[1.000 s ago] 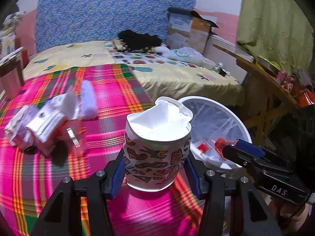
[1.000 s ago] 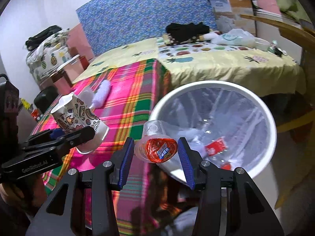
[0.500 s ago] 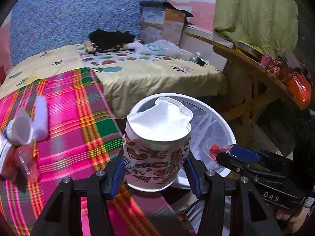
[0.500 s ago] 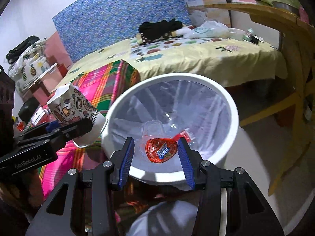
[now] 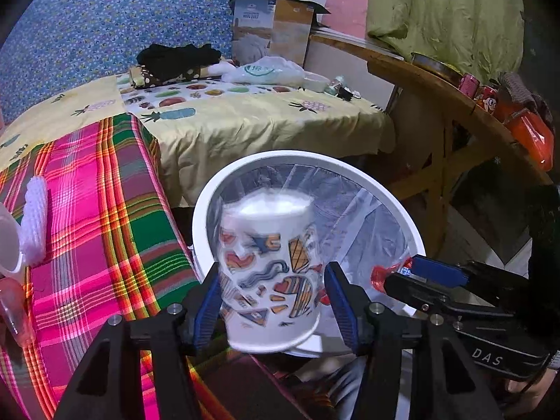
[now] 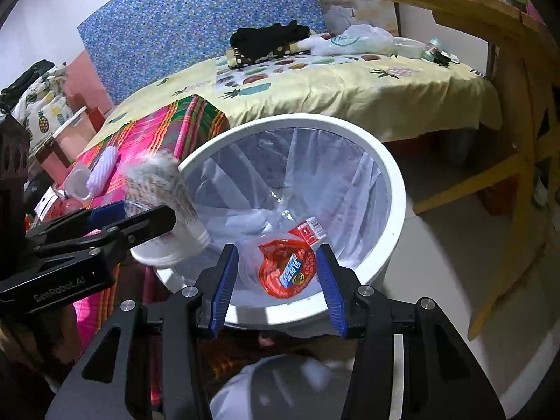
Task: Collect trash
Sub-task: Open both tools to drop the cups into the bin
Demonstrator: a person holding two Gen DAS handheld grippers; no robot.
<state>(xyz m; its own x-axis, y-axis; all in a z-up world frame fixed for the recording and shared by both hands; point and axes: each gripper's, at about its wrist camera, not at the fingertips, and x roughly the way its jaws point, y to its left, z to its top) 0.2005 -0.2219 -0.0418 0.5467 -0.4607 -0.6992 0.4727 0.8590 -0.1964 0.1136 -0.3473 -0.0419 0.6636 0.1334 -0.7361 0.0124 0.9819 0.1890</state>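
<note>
A white round bin (image 5: 402,217) lined with clear plastic stands beside the bed; it also shows in the right wrist view (image 6: 392,175). My left gripper (image 5: 273,301) has opened; the patterned paper cup (image 5: 271,273) sits blurred between its spread fingers, over the bin's near left rim. The cup also shows in the right wrist view (image 6: 164,189). My right gripper (image 6: 278,276) is shut on a clear plastic cup with a red foil lid (image 6: 285,269), held over the bin's near rim. A red wrapper (image 6: 309,229) lies inside the bin.
A pink plaid cloth (image 5: 91,210) covers the bed at left, with a white cup (image 5: 8,245), a white knitted piece (image 5: 35,220) and other litter. A wooden table (image 5: 437,84) stands at right. A cardboard box (image 5: 273,28) sits behind the bed.
Both grippers have moved right, from over the plaid cloth to over the bin. The left fingers have spread and the paper cup is now loose and blurred.
</note>
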